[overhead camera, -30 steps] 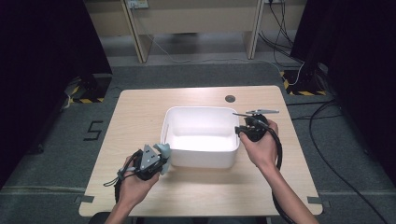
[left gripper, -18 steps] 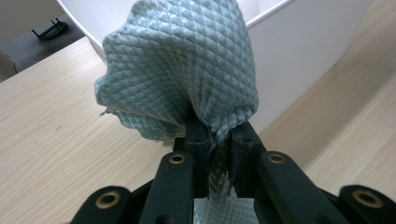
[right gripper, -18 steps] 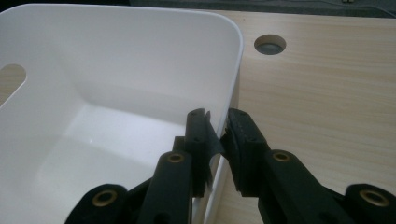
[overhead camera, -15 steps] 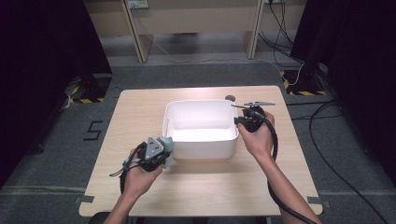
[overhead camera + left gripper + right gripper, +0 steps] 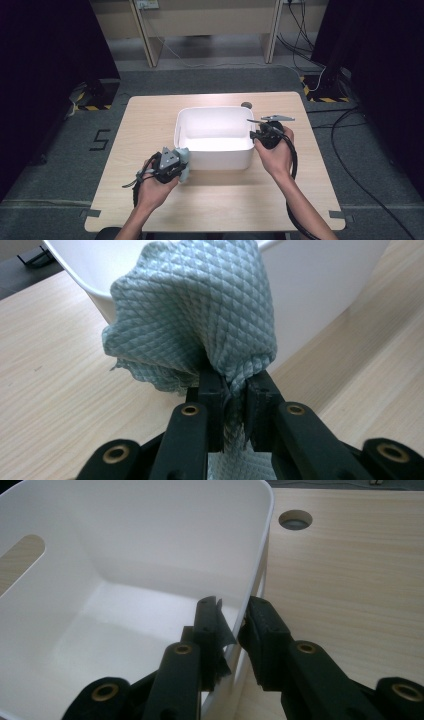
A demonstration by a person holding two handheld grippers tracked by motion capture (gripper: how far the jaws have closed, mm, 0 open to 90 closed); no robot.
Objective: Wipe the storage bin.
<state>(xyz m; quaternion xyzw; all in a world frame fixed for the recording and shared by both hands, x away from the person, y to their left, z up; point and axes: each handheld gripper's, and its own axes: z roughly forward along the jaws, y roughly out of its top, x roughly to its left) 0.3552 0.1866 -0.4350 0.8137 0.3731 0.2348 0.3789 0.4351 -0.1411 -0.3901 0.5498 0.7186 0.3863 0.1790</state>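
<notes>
High view: nearest to us, our two forearms come in from the bottom edge over the table. Our left gripper sits at the near left corner of the tub, and its jaws are clamped on a grey-green cloth. In the left gripper view we see that cloth bunched up and pinched tight between the two black jaws of the left gripper, with its quilted folds fanning out above them. A tail of the cloth hangs below the jaws. The cloth stands just in front of the tub's near outer wall; we cannot tell whether it touches the wall.

Farther in, our right gripper is at the tub's right wall. In the right gripper view we see the right gripper astride the rim of the tub: one jaw is inside the tub, the other outside over the table. These jaws have just been opening a little, with the wall between them. The inner jaw stands just off the wall, so we do not count this as a firm grip.

The tub is white, with a slot handle in its left wall, and stands at the middle of the table. Beyond it, a round hole sits in the tabletop near the far edge.
</notes>
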